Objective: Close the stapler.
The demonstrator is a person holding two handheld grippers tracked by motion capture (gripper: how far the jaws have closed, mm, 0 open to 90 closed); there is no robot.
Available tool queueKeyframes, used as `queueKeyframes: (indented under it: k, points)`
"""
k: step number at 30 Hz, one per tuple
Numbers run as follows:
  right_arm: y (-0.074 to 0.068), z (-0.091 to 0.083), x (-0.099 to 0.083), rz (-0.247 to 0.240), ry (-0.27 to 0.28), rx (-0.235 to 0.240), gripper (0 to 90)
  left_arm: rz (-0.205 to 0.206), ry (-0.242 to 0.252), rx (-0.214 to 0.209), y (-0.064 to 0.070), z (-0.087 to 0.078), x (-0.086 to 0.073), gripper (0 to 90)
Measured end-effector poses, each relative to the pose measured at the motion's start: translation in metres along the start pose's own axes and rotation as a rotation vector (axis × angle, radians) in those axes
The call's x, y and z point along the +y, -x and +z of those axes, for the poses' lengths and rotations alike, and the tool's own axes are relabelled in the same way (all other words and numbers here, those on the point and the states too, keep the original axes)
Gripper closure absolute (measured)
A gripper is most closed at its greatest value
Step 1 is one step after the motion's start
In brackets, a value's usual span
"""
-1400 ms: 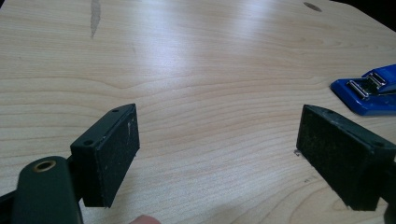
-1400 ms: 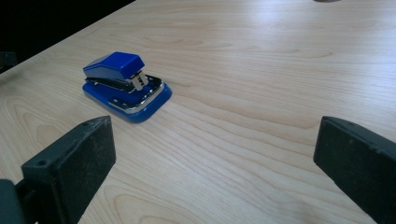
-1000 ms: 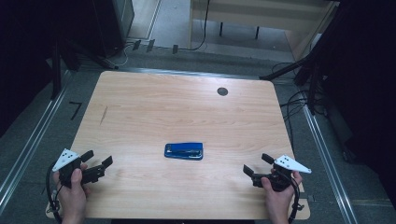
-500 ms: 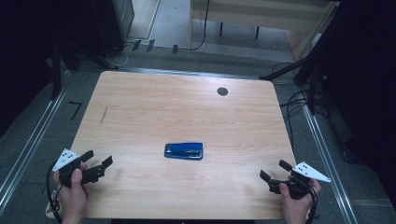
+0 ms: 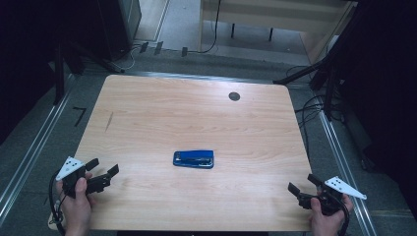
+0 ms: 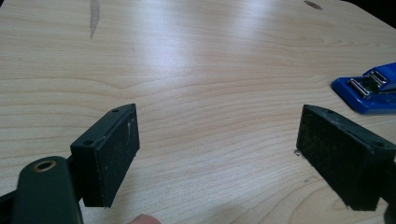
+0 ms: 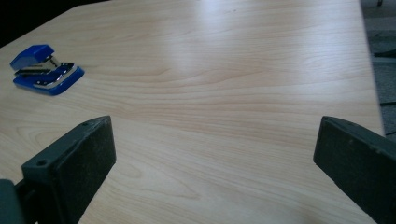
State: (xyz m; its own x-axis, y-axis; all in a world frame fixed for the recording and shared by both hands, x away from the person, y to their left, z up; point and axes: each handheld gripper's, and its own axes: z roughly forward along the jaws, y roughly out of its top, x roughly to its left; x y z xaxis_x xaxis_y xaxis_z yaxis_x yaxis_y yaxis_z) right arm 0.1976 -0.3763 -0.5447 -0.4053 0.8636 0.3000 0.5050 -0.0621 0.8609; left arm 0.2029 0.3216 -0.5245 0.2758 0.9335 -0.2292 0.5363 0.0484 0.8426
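The small blue plastic-and-metal stapler lies flat near the middle of the pale wooden counter, somewhat toward the near edge, well apart from both grippers. The left gripper sits at the near left corner with its fingers spread wide and nothing between them; the right gripper sits at the near right corner, its fingers likewise wide apart and empty.

The step in hand looks to be the reach for the stapler. To do it well, I would bring one gripper in low along the counter, line its fingers across the stapler's narrow width rather than its length, and close on the lower body, so the hinged top is not levered up.

The stapler has a glossy blue base and cap. From the right gripper view its top stands slightly raised at one end, with a bright metal rail showing between cap and base.
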Motion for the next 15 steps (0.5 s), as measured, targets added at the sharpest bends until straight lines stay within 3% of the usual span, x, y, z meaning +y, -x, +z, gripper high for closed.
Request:
queueKeyframes:
  k: [6,15]
  points:
    - [0.0099,-0.0038,-0.0037,0.029,0.017,-0.039,0.0,0.002,-0.005,0.002,0.0001,0.0003,0.0002,13.6]
    - [0.0085,-0.0011,-0.0038,0.020,0.008,-0.048,0.0,0.003,-0.006,0.001,0.0001,0.0006,0.0002,13.6]
